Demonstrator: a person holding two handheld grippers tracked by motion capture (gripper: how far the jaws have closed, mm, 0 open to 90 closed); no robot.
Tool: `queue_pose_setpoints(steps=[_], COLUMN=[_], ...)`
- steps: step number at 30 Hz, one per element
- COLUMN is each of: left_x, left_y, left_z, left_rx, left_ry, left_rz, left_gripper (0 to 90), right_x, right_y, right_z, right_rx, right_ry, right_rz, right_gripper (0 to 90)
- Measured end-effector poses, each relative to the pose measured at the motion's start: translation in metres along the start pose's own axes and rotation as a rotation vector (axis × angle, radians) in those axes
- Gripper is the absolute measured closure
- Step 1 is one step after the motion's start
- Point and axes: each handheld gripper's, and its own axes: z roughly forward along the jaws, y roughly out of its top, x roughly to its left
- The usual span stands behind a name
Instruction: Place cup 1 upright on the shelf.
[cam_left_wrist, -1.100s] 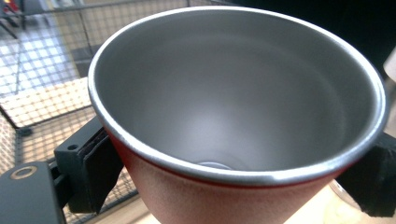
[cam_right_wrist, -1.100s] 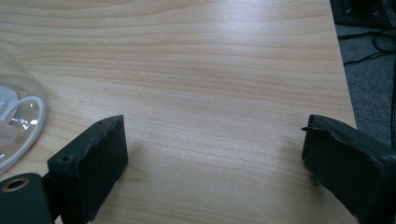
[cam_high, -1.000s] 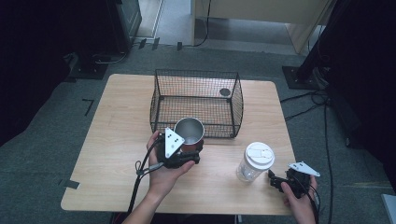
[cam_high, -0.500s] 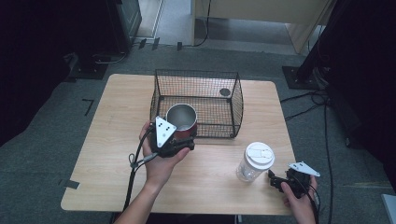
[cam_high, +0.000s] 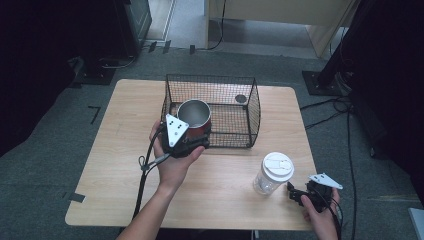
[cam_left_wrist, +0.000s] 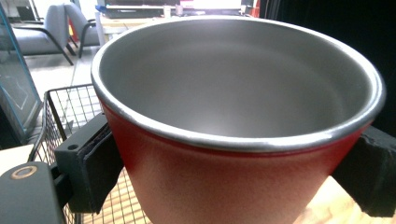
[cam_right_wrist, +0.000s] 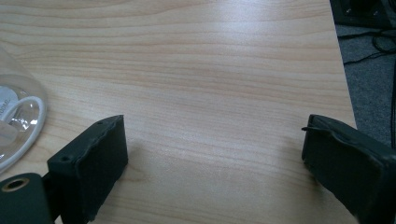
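A red metal cup (cam_high: 194, 116) with a steel inside is held up at the near left corner of the black wire basket (cam_high: 235, 91). My left gripper (cam_high: 192, 140) is shut on the cup (cam_left_wrist: 233, 135), one black pad on each side of its red wall. The basket's wire wall (cam_left_wrist: 60, 112) stands just behind and below the cup. A clear plastic cup with a white lid (cam_high: 272, 172) stands on the table near the front right. My right gripper (cam_high: 295, 194) rests low by the table's front right edge, open (cam_right_wrist: 212, 163) over bare wood, with the clear cup (cam_right_wrist: 16, 116) to its left.
A small dark round object (cam_high: 241, 98) lies in the basket's far right corner. The wooden table (cam_high: 115, 150) has bare room on its left and front. Cables (cam_high: 345, 120) run over the grey floor to the right.
My left gripper has lifted the red cup and carried it away from the table's front, up to the basket's near left corner. The right gripper has stayed where it was.
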Motion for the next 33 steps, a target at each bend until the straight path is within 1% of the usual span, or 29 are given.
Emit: queue_pose_setpoints(steps=[5,7,10,12,13,15,16,18,20,22,27,29,30,31,33], left_x=[0.002,0.003,0.005,0.008,0.008,0.009,0.009,0.011,0.013,0.014,0.018,0.018,0.019,0.019,0.021], left_y=[0.004,0.005,0.007,0.008,0.008,0.007,0.007,0.006,0.004,0.004,0.001,0.000,0.000,0.000,-0.002], left_z=[0.008,0.011,0.017,0.024,0.024,0.032,0.032,0.038,0.045,0.048,0.062,0.067,0.071,0.071,0.076], left_rx=[-0.015,-0.024,-0.040,-0.048,-0.048,-0.048,-0.048,-0.054,-0.064,-0.067,-0.076,-0.078,-0.079,-0.079,-0.086], left_ry=[0.010,0.020,0.028,0.041,0.041,0.052,0.052,0.056,0.057,0.055,0.031,0.043,0.061,0.061,0.079], left_rz=[0.008,0.015,0.001,-0.001,-0.001,0.015,0.015,0.013,-0.006,-0.010,-0.037,-0.030,-0.039,-0.039,-0.059], left_gripper=[8.0,8.0,8.0,8.0,8.0,8.0,8.1,8.1,8.1,8.1,8.1,8.0,8.0,8.0,8.0], right_x=[0.000,0.000,0.000,0.000,0.000,0.000,0.000,0.000,0.000,0.000,0.000,-0.001,-0.001,-0.001,-0.001], right_y=[0.000,0.000,0.000,0.000,0.000,0.000,0.000,0.000,0.000,0.000,0.000,0.000,0.000,0.000,0.000], right_z=[0.000,0.000,0.000,0.000,0.000,0.000,0.000,0.000,0.000,0.000,0.000,0.000,0.000,0.000,0.000], right_rx=[0.000,0.001,0.001,0.001,0.001,0.001,0.001,0.000,0.000,0.000,-0.001,-0.002,-0.002,-0.002,-0.003], right_ry=[0.001,0.001,0.001,0.001,0.001,0.001,0.001,0.002,0.002,0.002,0.003,0.005,0.005,0.006,0.007], right_rz=[-0.002,0.000,0.001,0.000,0.001,-0.001,-0.001,0.001,0.002,0.001,0.001,0.004,0.005,0.005,0.006], right_gripper=[6.6,6.6,6.6,6.6,6.6,6.6,6.6,6.6,6.6,6.6,6.6,6.6,6.6,6.6,6.6])
